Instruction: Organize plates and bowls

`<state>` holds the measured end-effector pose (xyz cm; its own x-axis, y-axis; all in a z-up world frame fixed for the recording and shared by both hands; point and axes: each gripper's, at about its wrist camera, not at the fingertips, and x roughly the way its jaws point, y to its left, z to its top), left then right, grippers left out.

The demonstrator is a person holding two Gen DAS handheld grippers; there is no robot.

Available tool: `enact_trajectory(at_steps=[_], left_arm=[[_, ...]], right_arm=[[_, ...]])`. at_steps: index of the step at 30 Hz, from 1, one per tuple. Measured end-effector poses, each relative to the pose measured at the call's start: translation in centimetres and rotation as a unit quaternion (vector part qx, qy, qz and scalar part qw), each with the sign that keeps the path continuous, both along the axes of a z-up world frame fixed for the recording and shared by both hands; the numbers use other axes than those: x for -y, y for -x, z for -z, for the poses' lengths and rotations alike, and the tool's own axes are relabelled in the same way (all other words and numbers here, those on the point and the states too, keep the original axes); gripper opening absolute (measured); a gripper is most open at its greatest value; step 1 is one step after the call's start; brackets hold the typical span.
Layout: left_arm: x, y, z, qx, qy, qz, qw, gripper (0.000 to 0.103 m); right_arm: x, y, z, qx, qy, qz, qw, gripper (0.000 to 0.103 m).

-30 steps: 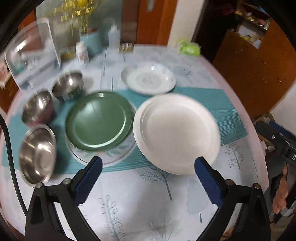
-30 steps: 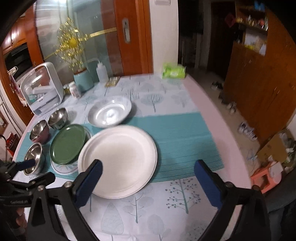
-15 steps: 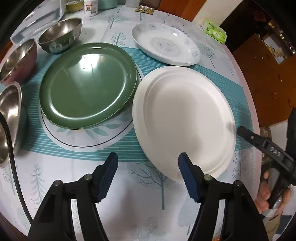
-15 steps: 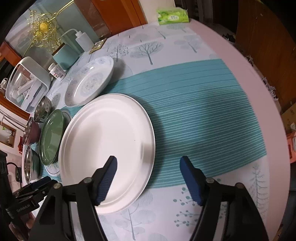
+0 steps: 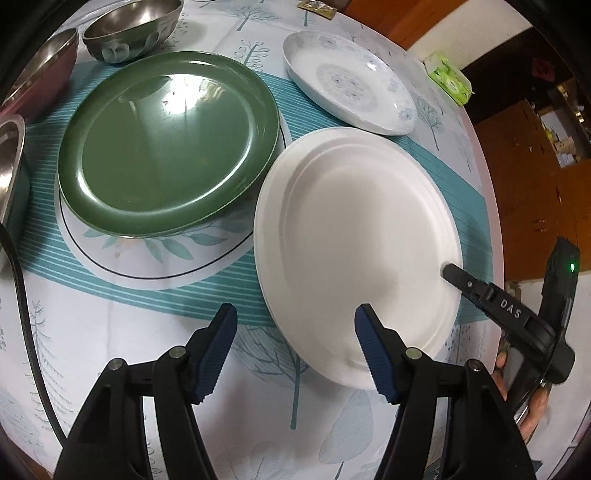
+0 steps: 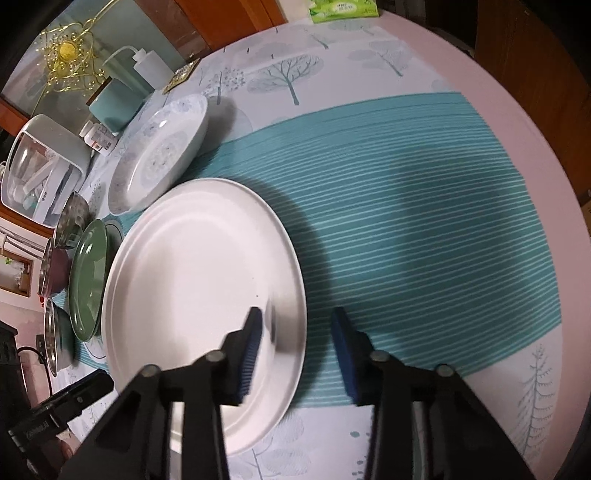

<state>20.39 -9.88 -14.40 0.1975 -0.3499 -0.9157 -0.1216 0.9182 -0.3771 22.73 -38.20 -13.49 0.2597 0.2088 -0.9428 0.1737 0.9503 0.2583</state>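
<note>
A large white plate [image 5: 354, 236] lies on the teal runner; it also shows in the right wrist view [image 6: 192, 273]. My left gripper [image 5: 295, 325] is open and straddles its near-left rim. My right gripper [image 6: 299, 332] is open, narrower than before, and straddles the plate's right rim; it also shows in the left wrist view [image 5: 480, 291]. A green plate [image 5: 166, 140] sits on a leaf-patterned plate [image 5: 147, 254] to the left. A floral deep plate [image 5: 351, 81] lies behind. Steel bowls [image 5: 129, 26] stand at the far left.
A green tissue pack [image 6: 343, 9], a squeeze bottle [image 6: 147, 66], a teal pot [image 6: 114, 103] and a white box [image 6: 40, 166] stand along the table's back. The pink table edge [image 6: 546, 122] curves round on the right. A black cable [image 5: 22, 295] runs along the left.
Both grippers have dropped lower and closer to the white plate. The jaws of both have narrowed, the right most, and each now straddles the plate's rim.
</note>
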Motion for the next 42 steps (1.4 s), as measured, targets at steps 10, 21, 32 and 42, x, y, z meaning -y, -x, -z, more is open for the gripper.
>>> enact_trajectory(at_steps=[10, 21, 32, 42], left_arm=[[1.5, -1.6, 1.3, -0.016, 0.003, 0.007, 0.9998, 0.043], [1.8, -1.6, 1.3, -0.012, -0.003, 0.032, 0.9994, 0.020], [2.0, 2.3, -6.3, 0.075, -0.022, 0.095, 0.9924, 0.021], [3.3, 7.8, -10.2, 0.131, -0.067, 0.169, 0.9747, 0.022]], right_arm=[[1.1, 1.4, -0.6, 0.000, -0.010, -0.013, 1.000, 0.019], [1.8, 2.7, -1.6, 0.007, 0.001, -0.011, 1.000, 0.019], [1.3, 5.9, -6.7, 0.049, 0.002, -0.011, 0.999, 0.019], [0.8, 12.4, -9.7, 0.077, 0.024, -0.007, 0.997, 0.020]])
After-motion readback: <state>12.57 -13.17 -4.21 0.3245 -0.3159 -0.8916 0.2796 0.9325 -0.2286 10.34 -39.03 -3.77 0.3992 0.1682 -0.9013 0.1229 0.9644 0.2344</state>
